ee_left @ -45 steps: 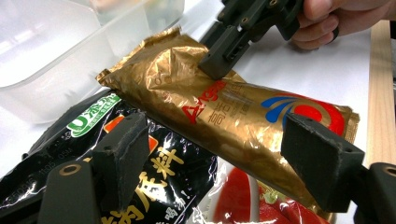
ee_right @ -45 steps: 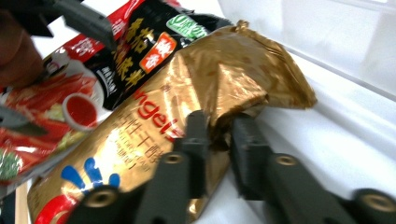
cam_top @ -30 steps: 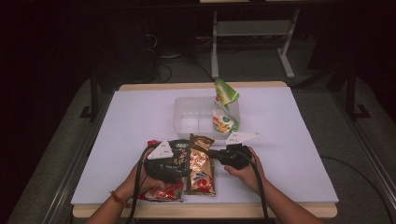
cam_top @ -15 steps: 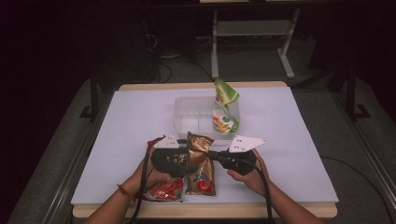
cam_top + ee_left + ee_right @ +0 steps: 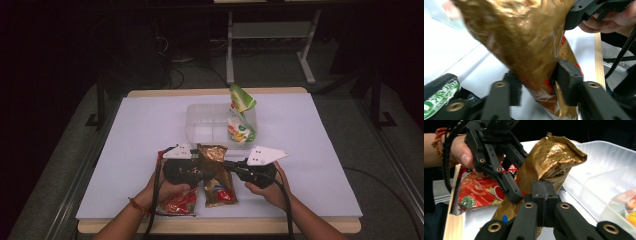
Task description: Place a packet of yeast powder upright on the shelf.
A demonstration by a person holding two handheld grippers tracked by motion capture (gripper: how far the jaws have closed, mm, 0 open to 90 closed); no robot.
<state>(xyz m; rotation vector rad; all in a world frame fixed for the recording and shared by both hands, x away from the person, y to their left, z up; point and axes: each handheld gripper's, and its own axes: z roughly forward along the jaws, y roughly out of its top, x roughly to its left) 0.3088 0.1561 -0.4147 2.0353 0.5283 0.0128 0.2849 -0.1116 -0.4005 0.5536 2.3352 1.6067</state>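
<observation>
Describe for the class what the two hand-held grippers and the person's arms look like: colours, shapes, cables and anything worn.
Both the left gripper and right gripper are black, each topped by a grey three-cornered plate with small dark holes. Their jaws are black bars joined by brass-coloured rivets. A black cable trails from each. The forearms are bare; the left wrist wears a red-orange beaded bracelet.

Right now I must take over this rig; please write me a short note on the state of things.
Right gripper: jaws shut on the crinkled gold foil snack bag, lifting its top end.
Left gripper: jaws have just been closing around the same bag, pads at its sides.
Red printed snack bag: flat on the table.
Clear plastic bin: holds one green and white pouch.
Left to do: probably the gold bag, then the red one, into the bin.
</observation>
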